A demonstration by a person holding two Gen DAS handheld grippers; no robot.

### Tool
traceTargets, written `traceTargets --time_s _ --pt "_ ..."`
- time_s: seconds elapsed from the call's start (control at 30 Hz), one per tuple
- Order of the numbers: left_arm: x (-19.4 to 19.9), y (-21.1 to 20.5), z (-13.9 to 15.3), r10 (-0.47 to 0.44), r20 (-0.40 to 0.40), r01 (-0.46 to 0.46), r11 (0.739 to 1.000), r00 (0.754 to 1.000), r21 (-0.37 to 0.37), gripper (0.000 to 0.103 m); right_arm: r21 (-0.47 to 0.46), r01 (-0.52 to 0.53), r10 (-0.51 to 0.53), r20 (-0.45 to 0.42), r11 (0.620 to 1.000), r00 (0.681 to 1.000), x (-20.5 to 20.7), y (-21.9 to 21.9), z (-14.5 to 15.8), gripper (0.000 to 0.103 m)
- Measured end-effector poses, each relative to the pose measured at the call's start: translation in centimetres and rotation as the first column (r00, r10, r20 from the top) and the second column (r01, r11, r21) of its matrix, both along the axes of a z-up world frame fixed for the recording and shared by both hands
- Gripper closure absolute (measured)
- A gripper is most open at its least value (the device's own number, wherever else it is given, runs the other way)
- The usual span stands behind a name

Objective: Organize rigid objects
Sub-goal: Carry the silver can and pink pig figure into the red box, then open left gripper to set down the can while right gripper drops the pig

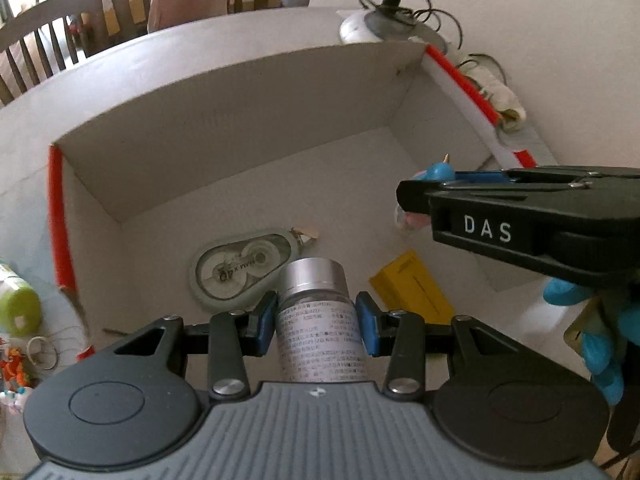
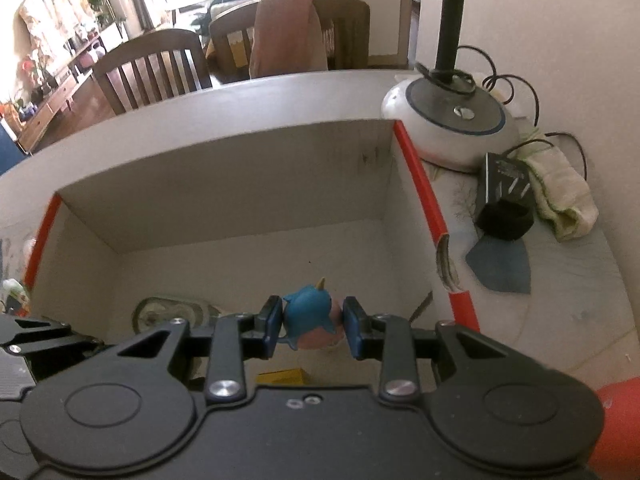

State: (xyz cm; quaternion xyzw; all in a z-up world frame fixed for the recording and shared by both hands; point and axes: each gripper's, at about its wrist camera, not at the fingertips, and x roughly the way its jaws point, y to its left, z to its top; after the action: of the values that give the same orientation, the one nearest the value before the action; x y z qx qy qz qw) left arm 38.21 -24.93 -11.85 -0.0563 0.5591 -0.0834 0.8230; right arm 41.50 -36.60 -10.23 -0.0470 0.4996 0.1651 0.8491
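A small bottle with a silver cap and a printed white label is being held between the blue pads of the left gripper, whose jaws are closed against its sides just below the cap. The bottle is being kept above the floor of an open white box with red-edged walls, near the box's front edge.

A blue and pink toy figure with a small yellow horn is being gripped by the right gripper, the two blue pads being pressed against its flanks. In the left wrist view the same figure is being seen at the tip of the right gripper, near the right wall of the box and over its interior.

On the floor of the box, a correction tape dispenser is lying toward the front left, just behind the held bottle, and a flat yellow packet is lying toward the front right. Whether the bottle is touching the box floor cannot be told.

Outside the box, a white lamp base with a black pole is being seen on the table beyond the far right corner of the box, and a folded cloth is lying along the table's right edge beside a black object. A green-lidded container is being seen on the table left of the box.
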Motion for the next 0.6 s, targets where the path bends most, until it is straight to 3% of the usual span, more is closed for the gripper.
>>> traceTargets --time_s 0.6 --pt "2.7 -1.0 -3.4 -0.004 -0.189 0.010 0.999 0.982 0.031 0.061 0.047 -0.031 0.033 -0.036 0.998 0.999 1.5 0.8 0.1 0.070"
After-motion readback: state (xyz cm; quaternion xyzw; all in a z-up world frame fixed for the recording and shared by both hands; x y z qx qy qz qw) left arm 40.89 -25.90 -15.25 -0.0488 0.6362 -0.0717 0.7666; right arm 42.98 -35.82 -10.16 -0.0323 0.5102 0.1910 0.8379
